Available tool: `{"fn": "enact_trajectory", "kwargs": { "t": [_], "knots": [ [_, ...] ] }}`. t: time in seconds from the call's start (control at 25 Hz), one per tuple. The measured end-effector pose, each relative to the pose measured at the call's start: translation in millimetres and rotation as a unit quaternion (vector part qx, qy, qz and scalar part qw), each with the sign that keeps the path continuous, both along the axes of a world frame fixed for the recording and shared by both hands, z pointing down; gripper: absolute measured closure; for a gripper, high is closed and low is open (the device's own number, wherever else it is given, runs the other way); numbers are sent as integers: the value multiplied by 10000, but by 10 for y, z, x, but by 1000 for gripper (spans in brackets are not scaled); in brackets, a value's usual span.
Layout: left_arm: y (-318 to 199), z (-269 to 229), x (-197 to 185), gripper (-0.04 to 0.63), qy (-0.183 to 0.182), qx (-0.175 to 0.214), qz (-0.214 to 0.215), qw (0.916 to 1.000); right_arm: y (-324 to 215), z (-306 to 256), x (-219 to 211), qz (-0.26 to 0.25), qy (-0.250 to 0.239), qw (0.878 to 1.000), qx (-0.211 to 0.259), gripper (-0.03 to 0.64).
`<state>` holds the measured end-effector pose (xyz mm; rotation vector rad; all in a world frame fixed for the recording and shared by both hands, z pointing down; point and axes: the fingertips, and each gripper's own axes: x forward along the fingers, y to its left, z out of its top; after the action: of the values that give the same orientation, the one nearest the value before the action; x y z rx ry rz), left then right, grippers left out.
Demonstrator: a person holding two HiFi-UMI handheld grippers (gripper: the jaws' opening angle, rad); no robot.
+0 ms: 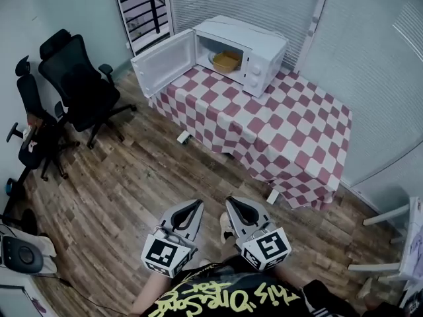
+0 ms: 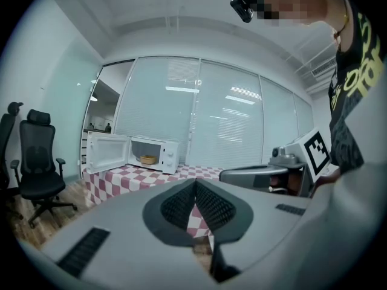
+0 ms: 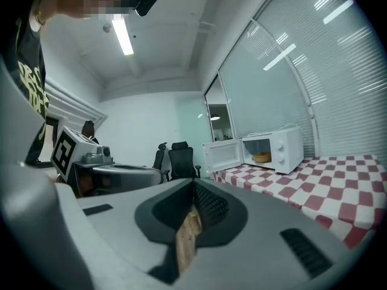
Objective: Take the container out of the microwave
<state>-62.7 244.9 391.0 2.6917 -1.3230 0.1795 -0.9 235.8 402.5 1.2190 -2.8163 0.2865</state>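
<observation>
A white microwave [image 1: 250, 53] stands on the far left end of a table under a red-and-white checked cloth [image 1: 264, 121]. Its door [image 1: 161, 61] hangs open to the left. Inside sits a yellow container [image 1: 226, 61], which also shows small in the left gripper view [image 2: 147, 159] and in the right gripper view [image 3: 261, 157]. My left gripper [image 1: 197, 205] and right gripper [image 1: 230, 201] are low in the head view, side by side above the wooden floor, well short of the table. Both are shut with nothing between the jaws.
Two black office chairs [image 1: 79, 88] stand at the left on the wood floor [image 1: 125, 190]. A white chair [image 1: 396, 243] is at the right edge. Frosted glass walls with blinds run behind the table. The table's near corner [image 1: 310, 200] points toward me.
</observation>
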Motion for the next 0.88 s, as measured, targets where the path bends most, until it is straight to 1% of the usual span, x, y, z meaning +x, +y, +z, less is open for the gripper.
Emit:
{"fn": "enact_trajectory", "kwargs": {
  "t": [0.24, 0.44, 0.68, 0.88],
  "knots": [
    [-722, -30, 163, 588, -110, 1, -21, 9999, -740, -83, 164, -33, -86, 9999, -42, 607],
    [-1271, -98, 327, 588, -97, 60, -49, 9999, -1268, -150, 311, -79, 22, 10000, -16, 607],
    [-1730, -106, 442, 588, 8, 39, -189, 9998, -1723, -162, 433, -197, 166, 9997, -27, 607],
    [-1986, -63, 484, 588, -22, -32, -294, 9996, -2017, -151, 474, -326, 213, 9992, -39, 607]
  ]
}}
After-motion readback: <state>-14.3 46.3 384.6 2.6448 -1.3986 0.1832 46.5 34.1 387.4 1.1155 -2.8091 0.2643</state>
